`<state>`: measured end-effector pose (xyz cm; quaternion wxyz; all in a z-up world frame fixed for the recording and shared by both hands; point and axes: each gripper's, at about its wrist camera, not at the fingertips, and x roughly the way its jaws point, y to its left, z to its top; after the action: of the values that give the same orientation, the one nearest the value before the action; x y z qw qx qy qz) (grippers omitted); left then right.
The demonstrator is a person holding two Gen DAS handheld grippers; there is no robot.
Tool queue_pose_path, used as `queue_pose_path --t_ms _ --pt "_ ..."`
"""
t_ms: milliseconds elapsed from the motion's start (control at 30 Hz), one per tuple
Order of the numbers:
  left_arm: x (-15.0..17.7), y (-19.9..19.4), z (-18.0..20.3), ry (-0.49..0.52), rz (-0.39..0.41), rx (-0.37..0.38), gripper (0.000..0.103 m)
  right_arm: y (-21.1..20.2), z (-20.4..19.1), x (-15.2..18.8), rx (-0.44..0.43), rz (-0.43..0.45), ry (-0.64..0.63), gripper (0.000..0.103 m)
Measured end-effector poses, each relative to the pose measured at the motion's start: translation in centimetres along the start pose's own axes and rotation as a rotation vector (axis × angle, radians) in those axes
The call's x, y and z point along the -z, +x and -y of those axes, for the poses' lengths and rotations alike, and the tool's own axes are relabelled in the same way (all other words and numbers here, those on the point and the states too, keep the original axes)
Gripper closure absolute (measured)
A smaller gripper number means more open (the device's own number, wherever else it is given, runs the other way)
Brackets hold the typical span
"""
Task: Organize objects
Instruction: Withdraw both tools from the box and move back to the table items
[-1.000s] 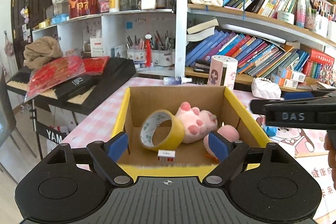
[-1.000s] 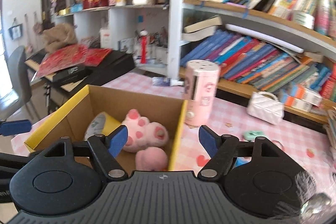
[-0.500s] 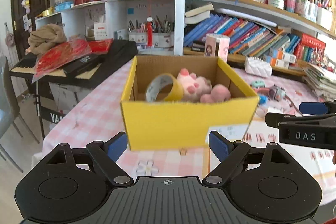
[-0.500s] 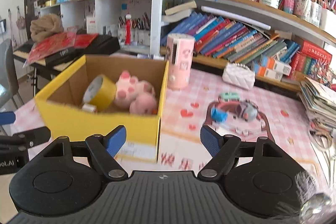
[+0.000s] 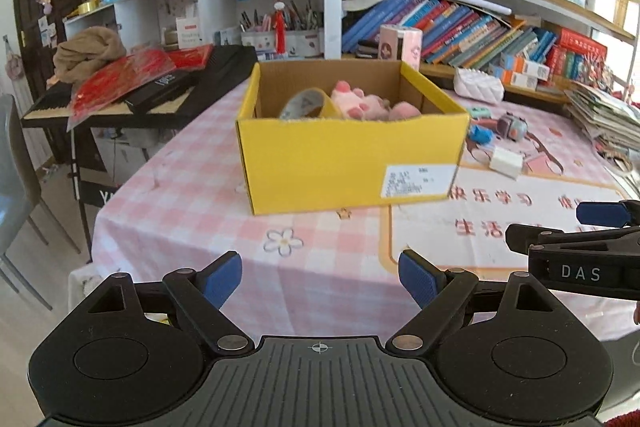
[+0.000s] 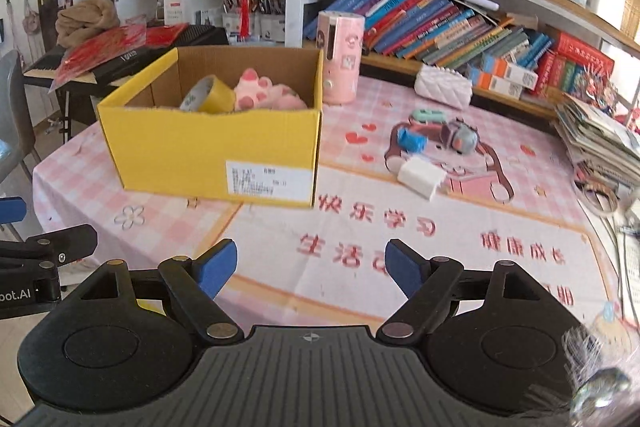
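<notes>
A: How do the jaws stand?
B: Left hand-held gripper (image 5: pixel 320 277) spread wide, nothing between. Right hand-held gripper (image 6: pixel 311 267) has just been opening, also empty

A: And the box?
B: Yellow box (image 6: pixel 212 147) sits on the pink checked surface (image 6: pixel 280 251), ahead of both. Tape (image 6: pixel 208 98) and pink plush (image 6: pixel 264 95) lie inside. White block (image 6: pixel 420 177) and blue toy (image 6: pixel 410 139) lie right of it

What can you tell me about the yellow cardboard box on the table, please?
The yellow cardboard box is open-topped, yellow outside and plain brown inside, with a white printed label low on its near wall. It stands upright on the pink checked tablecloth, its corner overlapping the printed mat. Inside lie a yellow tape roll and pink plush paws. Nothing grips it.
</notes>
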<state>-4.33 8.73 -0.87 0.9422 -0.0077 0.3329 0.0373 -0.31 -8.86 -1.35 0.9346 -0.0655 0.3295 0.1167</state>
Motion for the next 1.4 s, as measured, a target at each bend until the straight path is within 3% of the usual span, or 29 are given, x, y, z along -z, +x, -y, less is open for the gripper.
queue_pose_path --t_ms 367,867,1400 --pt "1.2 -0.3 2.3 0.055 -0.03 0.081 0.01 -2.1 1.6 2.6 0.072 -0.028 0.051 0.019" --pt "-0.3 1.7 8.9 0.176 -0.036 0.221 0.01 -3.2 7.7 4.1 0.223 -0.042 0.176 0.019" --pt "-3.6 6.1 15.0 0.191 -0.05 0.238 0.01 0.4 14.7 1.8 0.236 -0.08 0.182 0.019"
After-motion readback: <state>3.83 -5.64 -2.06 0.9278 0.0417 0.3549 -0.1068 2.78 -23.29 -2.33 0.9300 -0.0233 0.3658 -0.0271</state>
